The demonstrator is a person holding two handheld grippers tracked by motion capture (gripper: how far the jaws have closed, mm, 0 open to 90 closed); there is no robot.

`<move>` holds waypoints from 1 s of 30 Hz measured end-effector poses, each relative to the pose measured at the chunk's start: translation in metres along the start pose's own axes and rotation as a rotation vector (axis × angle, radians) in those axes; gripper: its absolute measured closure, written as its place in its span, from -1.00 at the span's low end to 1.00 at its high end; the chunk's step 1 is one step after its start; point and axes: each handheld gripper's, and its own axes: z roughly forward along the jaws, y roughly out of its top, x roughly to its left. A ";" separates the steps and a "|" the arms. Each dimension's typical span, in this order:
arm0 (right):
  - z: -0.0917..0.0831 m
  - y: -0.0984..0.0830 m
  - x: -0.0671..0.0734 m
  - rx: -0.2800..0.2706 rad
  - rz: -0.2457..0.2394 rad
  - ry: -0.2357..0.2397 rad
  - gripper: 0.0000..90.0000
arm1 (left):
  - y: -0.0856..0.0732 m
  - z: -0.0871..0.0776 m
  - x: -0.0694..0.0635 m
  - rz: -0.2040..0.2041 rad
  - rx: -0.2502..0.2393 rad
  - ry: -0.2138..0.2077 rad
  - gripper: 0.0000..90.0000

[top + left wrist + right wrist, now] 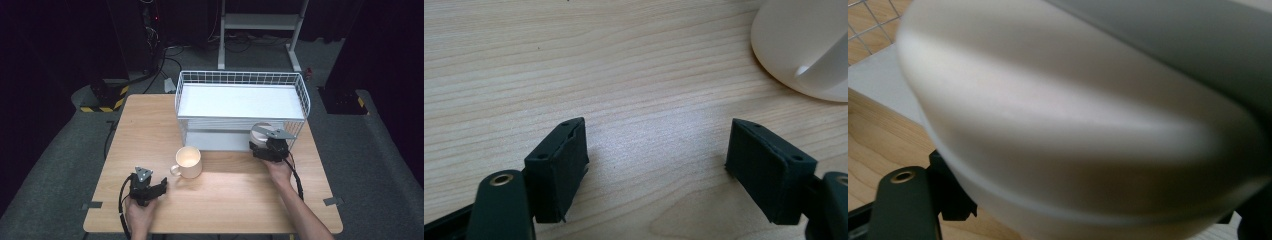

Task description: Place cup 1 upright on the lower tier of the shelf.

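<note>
A cream mug [189, 161] stands on the wooden table [225, 200], its handle toward the near left. My left gripper [161, 187] rests low just left of it, jaws open over bare wood; in the left gripper view [656, 160] the mug [804, 45] sits ahead to the right, apart from the pads. My right gripper [265, 141] reaches to the front right of the rack's lower shelf, shut on a white round bowl [260, 132]. The bowl [1073, 125] bulges between the jaws of the right gripper [1088, 210] and hides its fingertips.
A white wire rack [240, 80] with two shelves stands at the back of the table; its upper shelf is bare. Cables and a white stand's legs lie on the floor behind. Bare wood spreads between the mug and my right hand.
</note>
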 end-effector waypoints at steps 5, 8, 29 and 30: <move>0.003 0.000 -0.005 -0.018 0.018 0.004 -0.59 | 0.000 0.000 0.000 -0.003 -0.002 0.000 -0.45; 0.006 0.005 -0.007 0.004 0.007 -0.003 -0.59 | 0.000 0.000 0.000 -0.002 -0.002 0.000 -0.45; 0.021 0.012 -0.016 -0.005 0.014 -0.011 -0.59 | 0.000 0.000 0.000 -0.006 -0.003 -0.001 -0.45; 0.021 0.012 -0.017 -0.007 0.007 -0.011 -0.59 | 0.000 0.000 0.000 -0.007 -0.003 -0.002 -0.45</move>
